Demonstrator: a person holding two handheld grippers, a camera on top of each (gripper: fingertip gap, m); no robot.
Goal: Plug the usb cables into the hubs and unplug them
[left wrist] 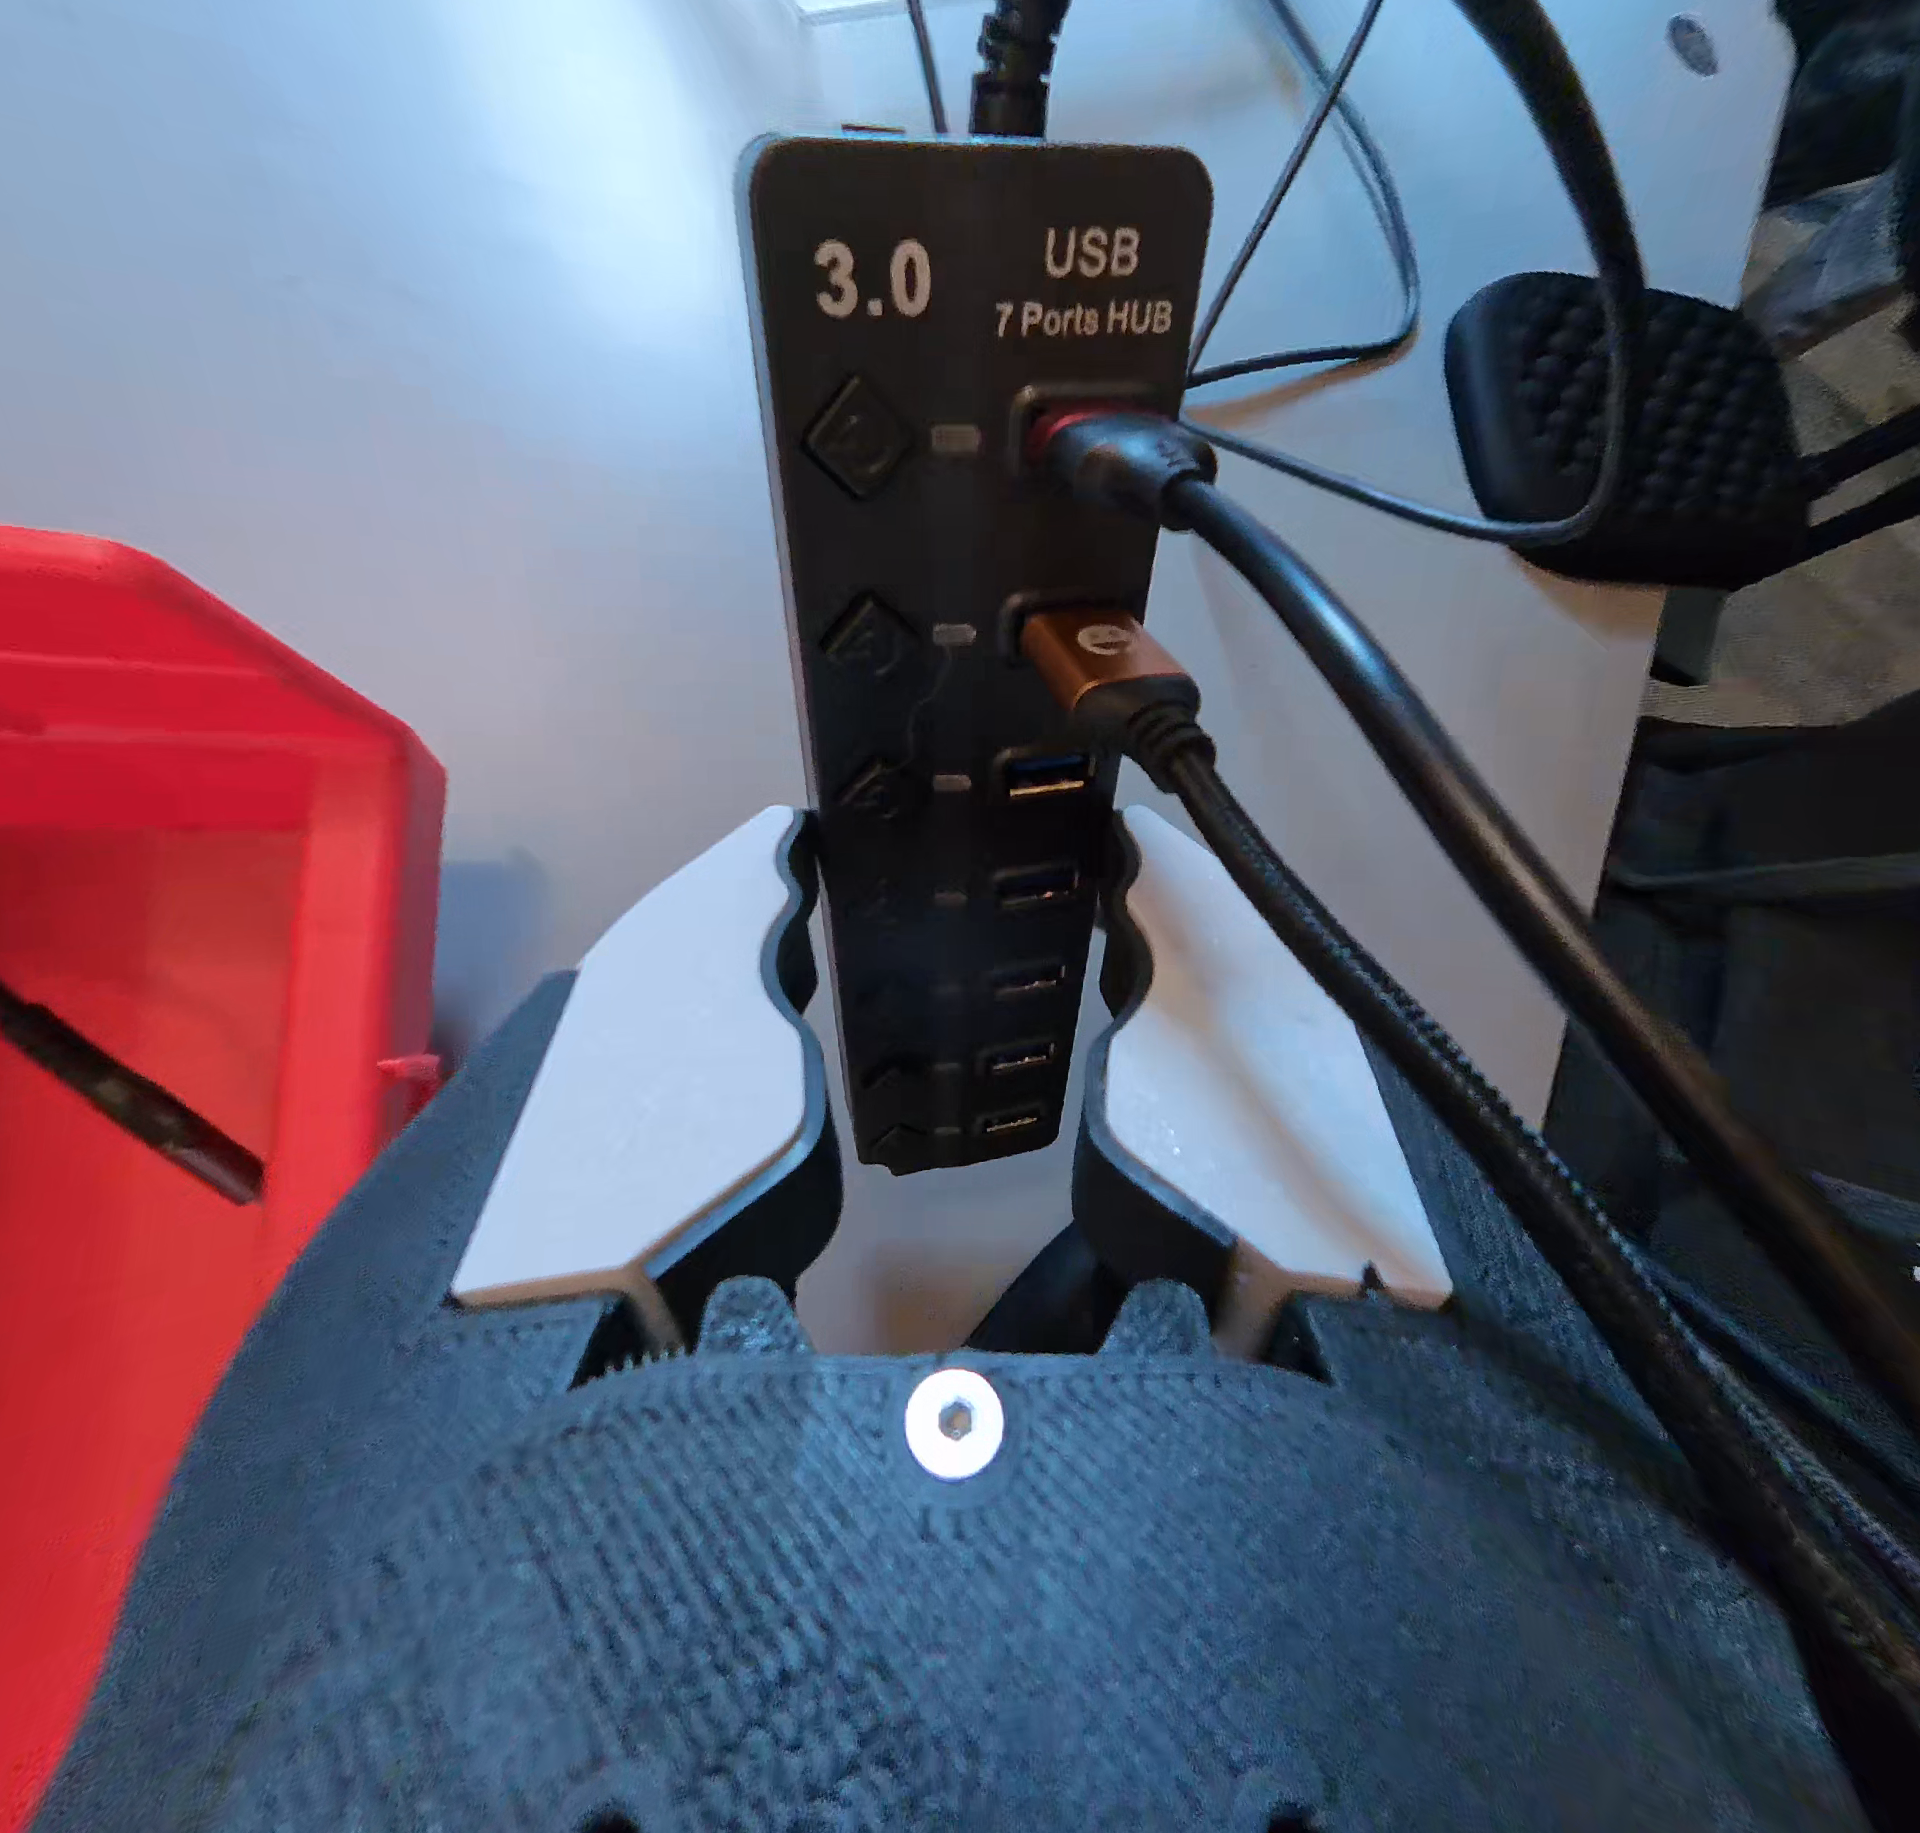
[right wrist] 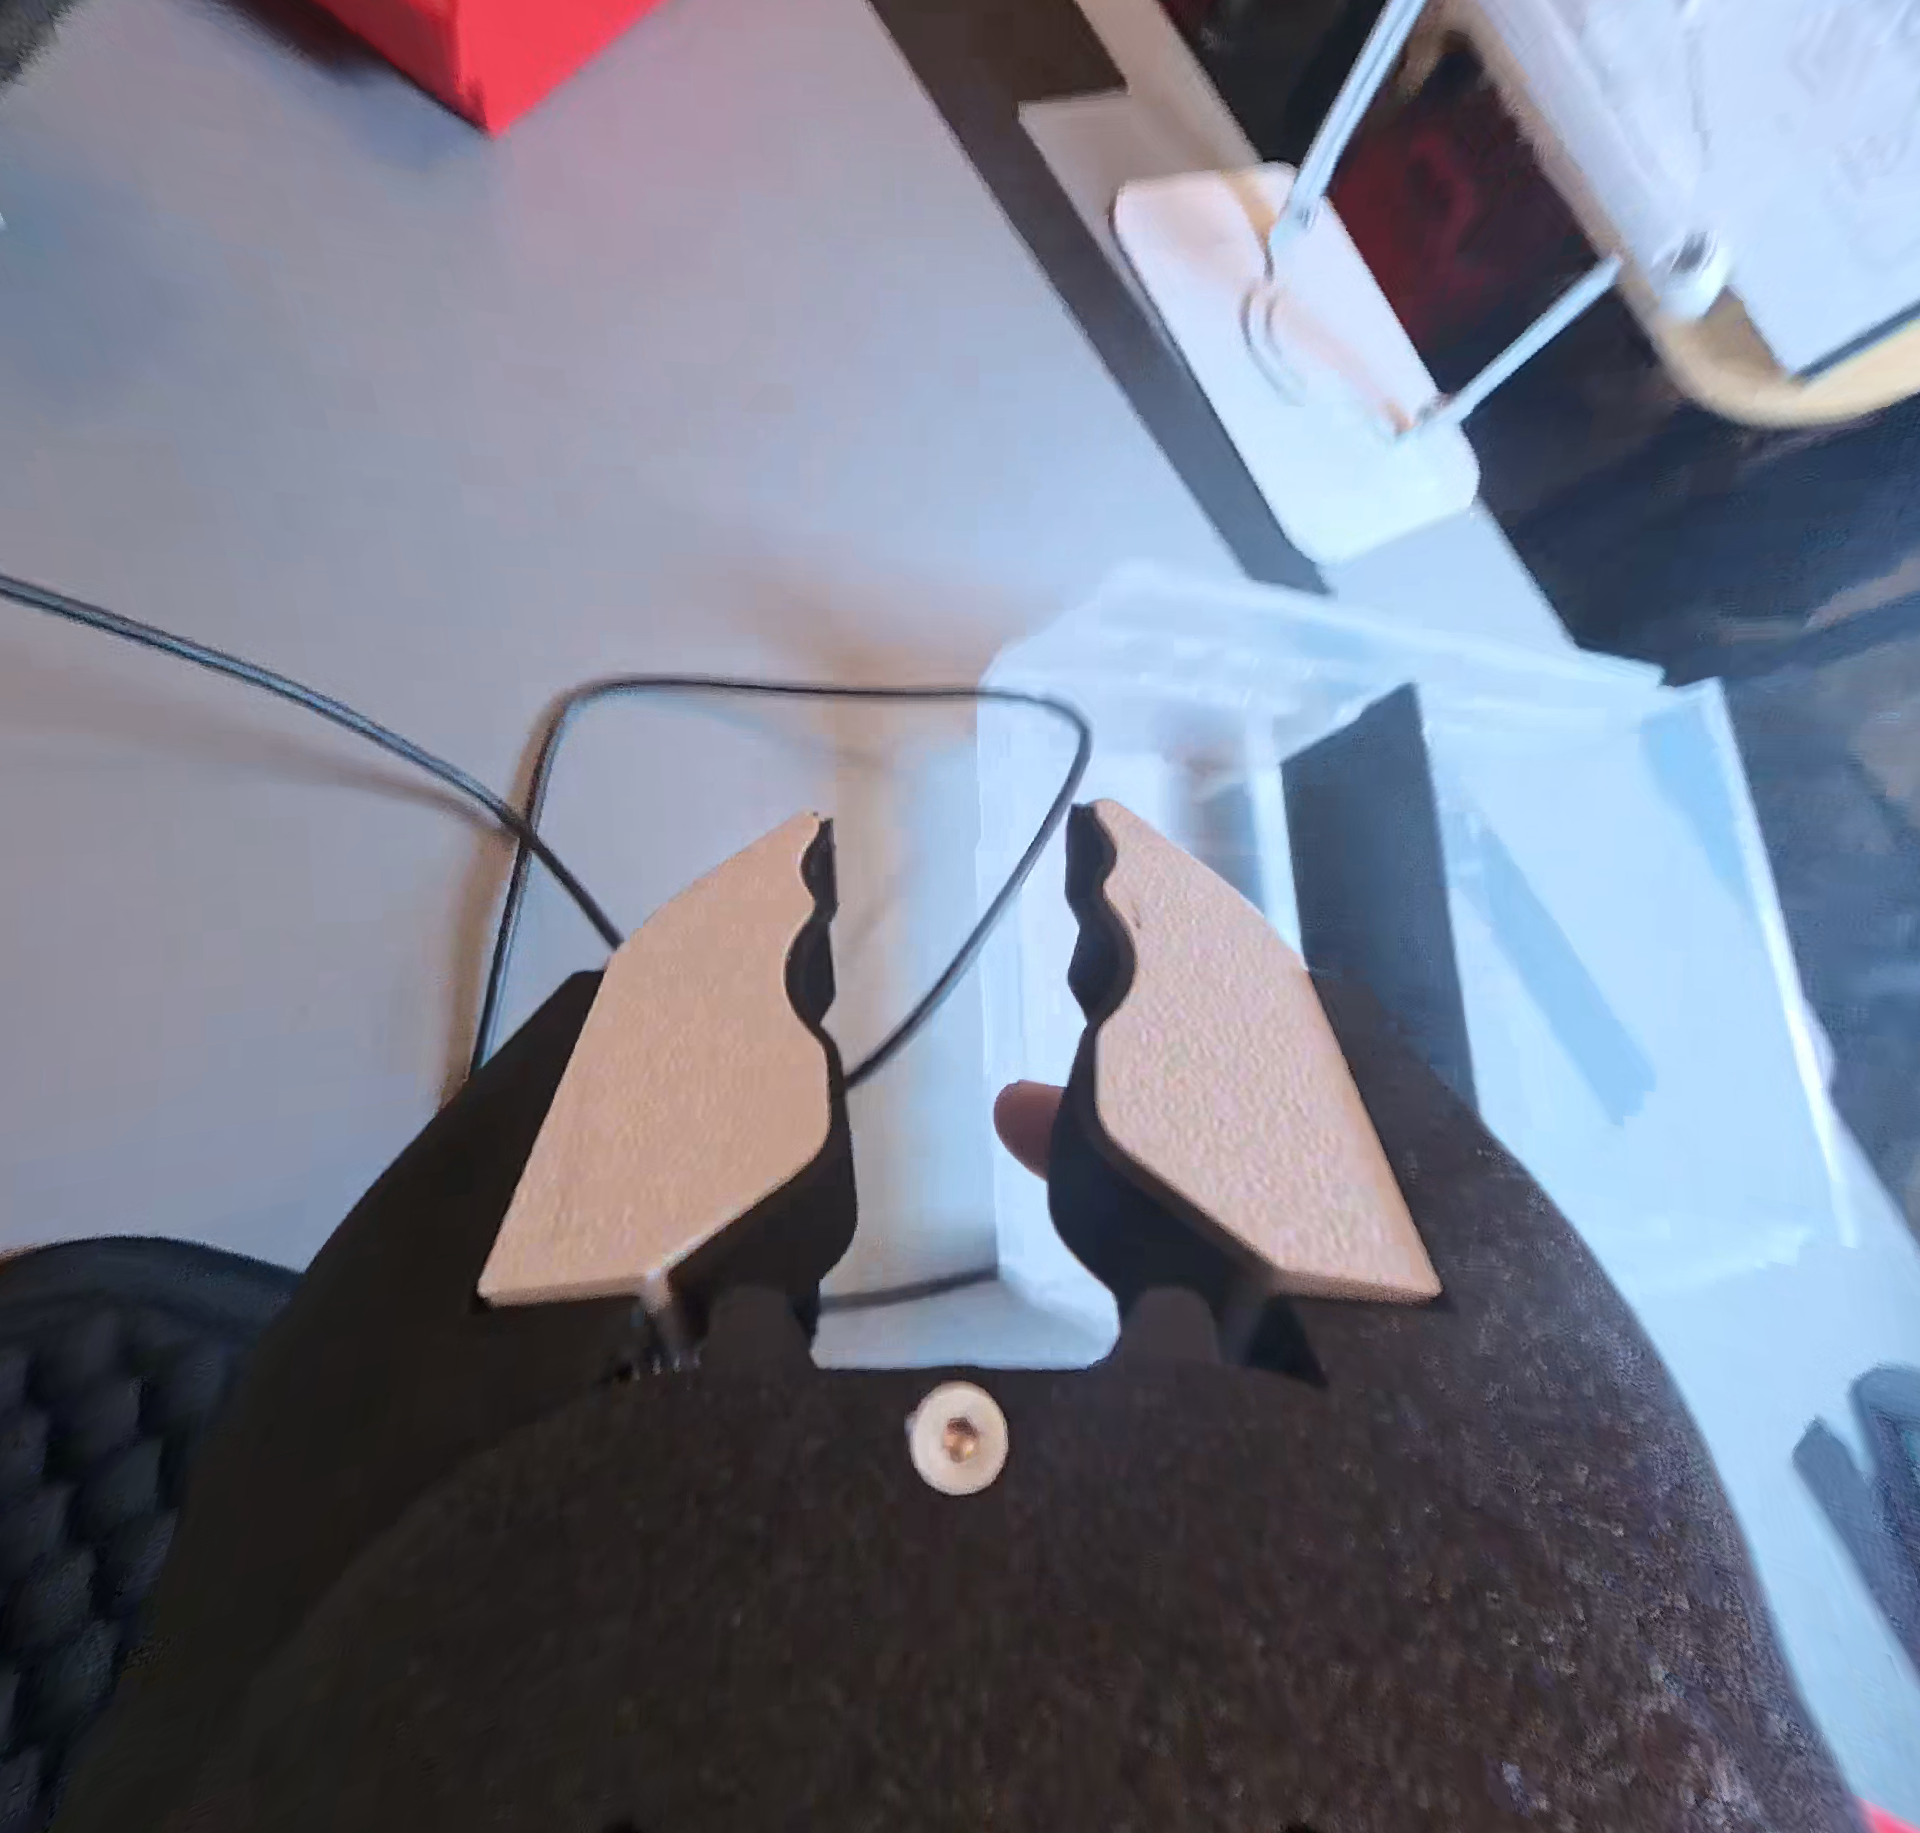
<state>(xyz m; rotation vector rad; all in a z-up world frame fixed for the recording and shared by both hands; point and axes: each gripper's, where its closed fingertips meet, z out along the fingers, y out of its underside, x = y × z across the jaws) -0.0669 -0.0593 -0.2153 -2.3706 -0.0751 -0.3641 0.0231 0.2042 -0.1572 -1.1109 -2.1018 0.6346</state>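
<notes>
Black hub (left wrist: 966, 640) is clamped between the left gripper (left wrist: 961, 962) fingers, two cables (left wrist: 1351, 703) seated in its far ports. Right gripper (right wrist: 951, 910) is spread, empty, above a thin wire (right wrist: 790, 687). Judged: between plugs; a connector must be grasped next.

My left gripper (left wrist: 958, 848) covers both sides of the black hub (left wrist: 966, 557) near its low end, so I can't see those edges. The red box (left wrist: 187, 952) is cut off at the left. The two plugged-in cables (left wrist: 1455, 900) run out of the picture, bottom right. In the right wrist view, the clear plastic box (right wrist: 1455, 848) is too blurry to see inside.
</notes>
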